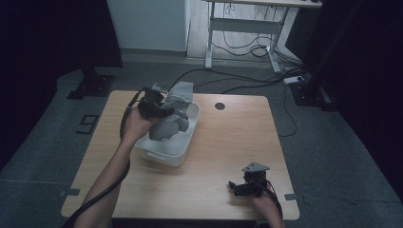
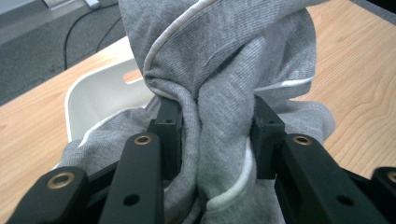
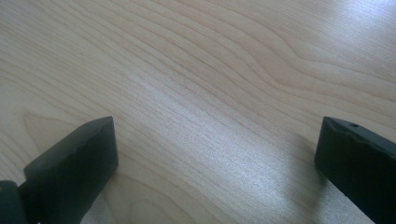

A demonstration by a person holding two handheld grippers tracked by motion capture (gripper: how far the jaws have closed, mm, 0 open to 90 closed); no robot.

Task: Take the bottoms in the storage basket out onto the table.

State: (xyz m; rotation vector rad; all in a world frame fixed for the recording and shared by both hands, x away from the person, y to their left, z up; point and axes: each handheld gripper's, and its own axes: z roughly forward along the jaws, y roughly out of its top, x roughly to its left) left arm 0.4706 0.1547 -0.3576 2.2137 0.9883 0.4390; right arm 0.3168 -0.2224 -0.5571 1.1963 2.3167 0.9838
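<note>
While left tongs (image 2: 212,126) clamp grey garment (image 2: 224,60) above white bin (image 1: 183,145), right tongs (image 3: 215,154) gape empty.

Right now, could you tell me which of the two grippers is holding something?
The left gripper: its jaws pinch the grey garment above the white tub; the right gripper stands open over the table.

Dim room: grey floor (image 1: 332,142), black cables (image 1: 247,47), white desk frame (image 1: 242,26), dark curtains (image 1: 43,42).

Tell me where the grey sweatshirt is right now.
In the high view the grey sweatshirt is at the table's left rear, bunched in the left gripper and hanging partly into the white tub.
</note>
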